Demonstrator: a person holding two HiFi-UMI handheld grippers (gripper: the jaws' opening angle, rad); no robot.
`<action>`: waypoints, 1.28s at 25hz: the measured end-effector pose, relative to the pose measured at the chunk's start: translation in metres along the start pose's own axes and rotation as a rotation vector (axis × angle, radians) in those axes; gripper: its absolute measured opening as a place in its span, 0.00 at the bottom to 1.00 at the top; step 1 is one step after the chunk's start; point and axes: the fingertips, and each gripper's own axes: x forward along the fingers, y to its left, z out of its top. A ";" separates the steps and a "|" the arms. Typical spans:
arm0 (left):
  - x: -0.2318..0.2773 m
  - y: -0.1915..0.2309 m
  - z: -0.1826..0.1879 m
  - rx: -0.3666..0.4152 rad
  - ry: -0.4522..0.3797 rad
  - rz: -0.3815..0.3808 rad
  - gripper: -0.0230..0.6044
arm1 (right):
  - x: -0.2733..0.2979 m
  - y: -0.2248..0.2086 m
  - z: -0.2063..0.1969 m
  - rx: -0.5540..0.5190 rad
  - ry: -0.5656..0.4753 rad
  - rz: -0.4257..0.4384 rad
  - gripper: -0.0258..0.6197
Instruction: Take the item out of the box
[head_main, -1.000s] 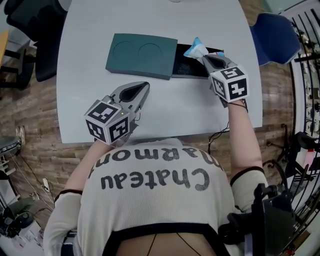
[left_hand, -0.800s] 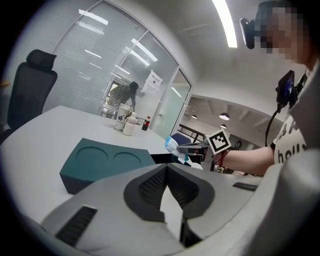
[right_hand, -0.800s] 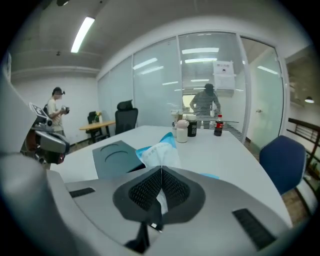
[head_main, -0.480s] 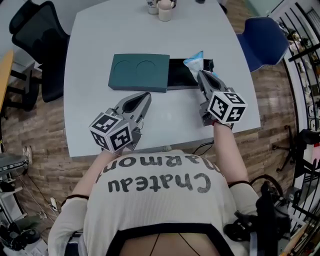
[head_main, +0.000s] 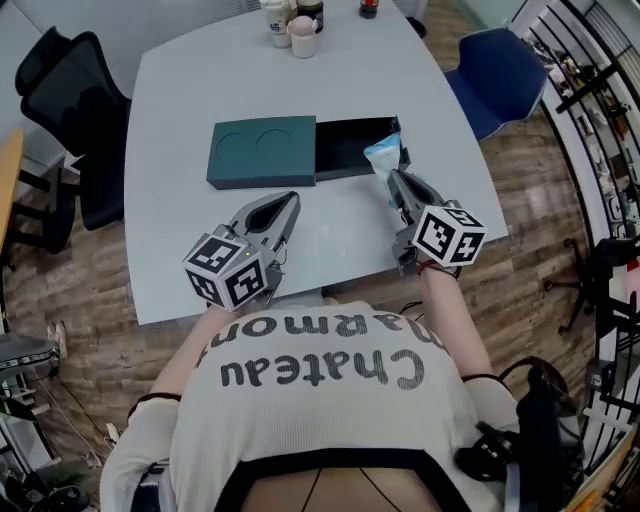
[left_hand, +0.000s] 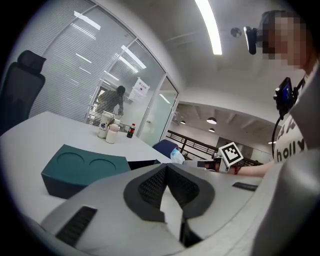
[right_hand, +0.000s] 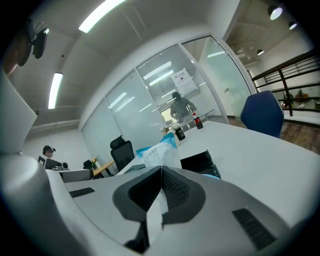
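The right gripper (head_main: 393, 183) is clenched on a blue-and-white packet (head_main: 383, 155), upper right of centre, poking beyond its tips over the open black tray's (head_main: 345, 150) near right corner; its length follows the jaws; the left gripper (head_main: 287, 203), closed on nothing, sits well apart, lower left; only the right gripper view shows the pads pinching the packet's edge.

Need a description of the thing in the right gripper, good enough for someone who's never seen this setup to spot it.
On the white table lies a teal box with a black drawer slid out to the right. At the drawer's right end the right gripper pinches a small packet. It is the only soft, crinkled, white and light-blue thing beside the dark, rigid box.
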 end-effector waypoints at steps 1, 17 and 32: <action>0.001 -0.006 -0.001 0.007 -0.001 -0.008 0.02 | -0.005 0.000 -0.001 -0.001 -0.001 0.000 0.04; 0.003 -0.053 0.009 0.041 -0.032 -0.155 0.02 | -0.081 0.011 0.004 -0.052 -0.058 -0.080 0.04; -0.037 -0.017 0.042 0.089 -0.034 -0.224 0.02 | -0.050 0.068 0.017 -0.064 -0.126 -0.097 0.04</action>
